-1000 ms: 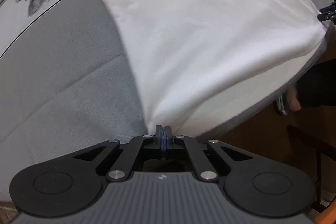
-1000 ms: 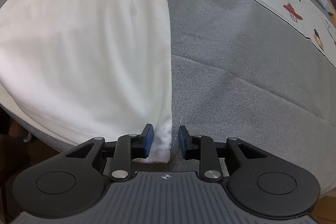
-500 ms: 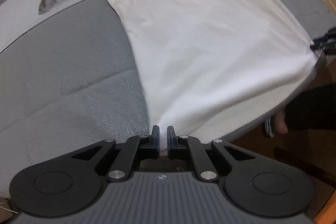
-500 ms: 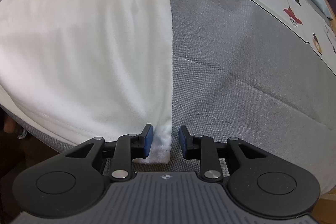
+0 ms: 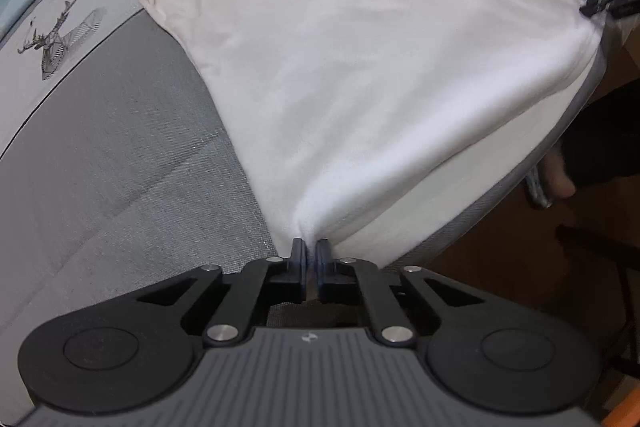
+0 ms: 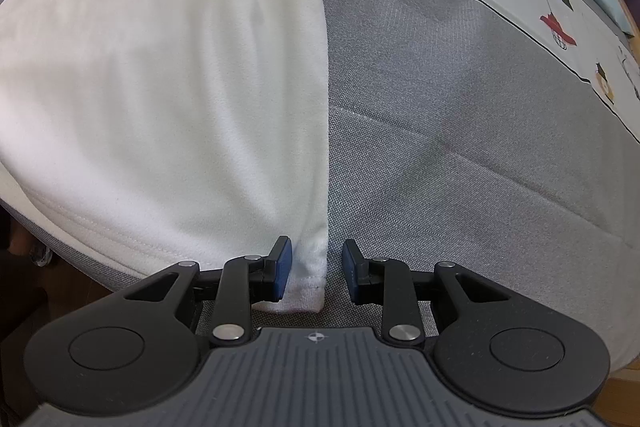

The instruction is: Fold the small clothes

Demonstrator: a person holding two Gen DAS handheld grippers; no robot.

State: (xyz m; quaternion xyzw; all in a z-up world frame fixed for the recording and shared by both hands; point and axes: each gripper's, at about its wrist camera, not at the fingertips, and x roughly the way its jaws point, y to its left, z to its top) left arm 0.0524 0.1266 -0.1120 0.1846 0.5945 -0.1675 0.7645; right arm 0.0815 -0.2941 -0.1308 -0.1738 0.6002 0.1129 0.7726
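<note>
The white garment (image 6: 168,75) lies spread on the bed (image 6: 460,107), its hem along the near edge. The left hand-held gripper (image 5: 311,251) is clenched on one hem corner, and the cloth puckers there. The right hand-held gripper (image 6: 316,267) is released, with the other corner between its fingers. The fabric looks light and soft — it will sag, so I judge the two hem corners the best places to hold.

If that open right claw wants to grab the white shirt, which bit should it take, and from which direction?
Probably the near hem corner of the white shirt, which already lies between the open fingers of the right gripper. Come in low from the bed's near edge, along the fabric: the corner lies flat with a stitched double edge, and the shirt's side edge runs straight away from the gripper.
</note>
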